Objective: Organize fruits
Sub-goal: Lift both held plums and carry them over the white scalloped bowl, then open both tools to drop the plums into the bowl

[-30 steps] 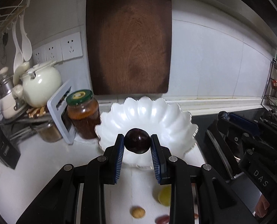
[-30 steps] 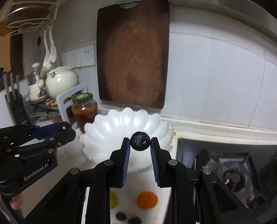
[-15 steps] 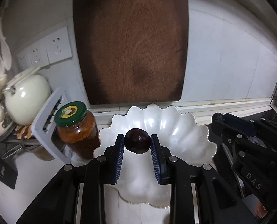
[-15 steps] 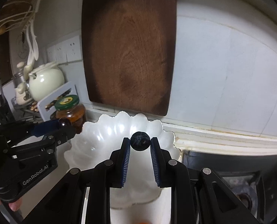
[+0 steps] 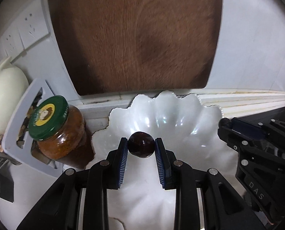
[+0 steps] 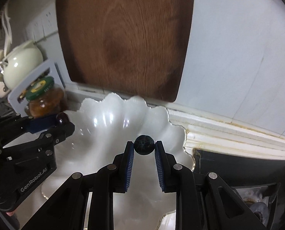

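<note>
Over the white scalloped bowl [image 5: 180, 115], I hold one fruit in each gripper.

My left gripper [image 5: 141, 147] is clamped on a dark red cherry [image 5: 141, 146], pads pressing both its sides, above the bowl's middle; my right gripper [image 6: 144, 148] is pinched on a blueberry [image 6: 144, 147] above the bowl's right half. Left of the bowl, just beside its rim, stands a green-lidded jar [image 5: 59, 132]; behind the bowl a wooden cutting board [image 5: 138, 38] leans on the wall, and a cream teapot [image 6: 22, 63] sits farther left.
</note>
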`<state>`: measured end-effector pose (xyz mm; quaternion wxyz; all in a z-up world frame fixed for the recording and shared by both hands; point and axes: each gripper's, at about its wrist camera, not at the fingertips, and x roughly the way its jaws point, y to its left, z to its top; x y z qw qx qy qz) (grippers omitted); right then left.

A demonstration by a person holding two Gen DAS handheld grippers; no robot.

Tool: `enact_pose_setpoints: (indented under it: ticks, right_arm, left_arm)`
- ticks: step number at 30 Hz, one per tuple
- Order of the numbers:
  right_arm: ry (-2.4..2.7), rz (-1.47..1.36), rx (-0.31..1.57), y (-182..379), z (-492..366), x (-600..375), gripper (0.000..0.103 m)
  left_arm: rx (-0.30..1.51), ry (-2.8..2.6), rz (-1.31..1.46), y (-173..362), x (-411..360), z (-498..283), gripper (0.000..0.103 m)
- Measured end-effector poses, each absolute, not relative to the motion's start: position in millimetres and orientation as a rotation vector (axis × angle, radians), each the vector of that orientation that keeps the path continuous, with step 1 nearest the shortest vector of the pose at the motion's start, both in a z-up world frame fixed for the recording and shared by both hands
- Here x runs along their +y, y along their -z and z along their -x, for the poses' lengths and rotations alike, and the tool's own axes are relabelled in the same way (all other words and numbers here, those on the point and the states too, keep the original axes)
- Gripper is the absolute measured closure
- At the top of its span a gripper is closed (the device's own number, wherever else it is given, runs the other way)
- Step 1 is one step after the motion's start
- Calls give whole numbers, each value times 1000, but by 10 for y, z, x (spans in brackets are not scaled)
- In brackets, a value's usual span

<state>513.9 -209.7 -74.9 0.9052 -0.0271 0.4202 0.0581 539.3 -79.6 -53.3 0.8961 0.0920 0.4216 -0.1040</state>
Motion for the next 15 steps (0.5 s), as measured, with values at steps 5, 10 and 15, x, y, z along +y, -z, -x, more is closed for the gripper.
enact_pose_setpoints:
  ticks: [5,10,15]
  right_arm:
    - [-127,53,927,862,-5276,-2094,79]
    - [-131,41,991,998,-5427,-2091,79]
    - [-133,30,1039,1094,-5509,-2107,79]
  left_arm:
    - [926,206,-221,669,-836,-5546,74]
    - [979,204,-227,808,-865,-5664,74]
    - [1026,197,-205,944,-865,-5777,74]
